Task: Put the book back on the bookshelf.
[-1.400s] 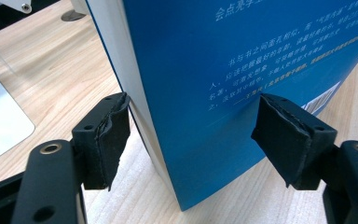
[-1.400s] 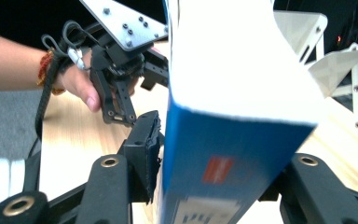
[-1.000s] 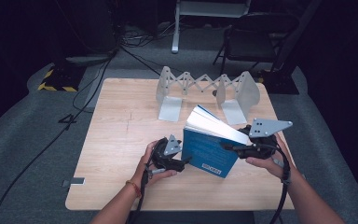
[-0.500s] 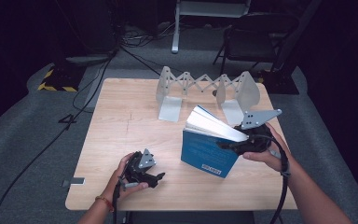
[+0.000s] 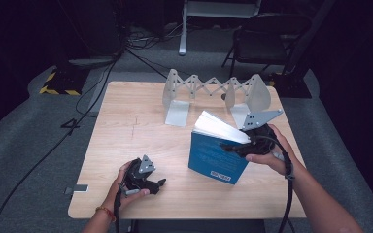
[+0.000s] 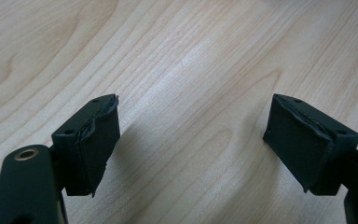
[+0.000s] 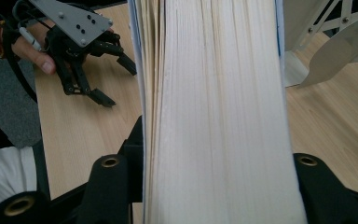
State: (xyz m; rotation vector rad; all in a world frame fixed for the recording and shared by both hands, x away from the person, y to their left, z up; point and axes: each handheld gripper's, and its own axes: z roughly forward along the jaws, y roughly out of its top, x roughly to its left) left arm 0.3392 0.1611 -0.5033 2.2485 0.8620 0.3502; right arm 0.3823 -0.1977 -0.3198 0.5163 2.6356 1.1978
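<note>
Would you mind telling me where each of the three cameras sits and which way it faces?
High view: above the person's side, looking forward and down on the table, bookend rack and blue book; both forearms show.
Left gripper view: on the left gripper, facing bare tabletop between open jaws.
Right gripper view: on the right gripper, facing the book's page edges, clamped between its jaws; the left hand shows beyond.
Shared: high and right gripper views both show the book and left gripper.

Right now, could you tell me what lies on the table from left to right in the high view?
Left gripper → blue book → right gripper. The grey folding rack stands farther back and spans much of the width, so it has no clear place in the order.
</note>
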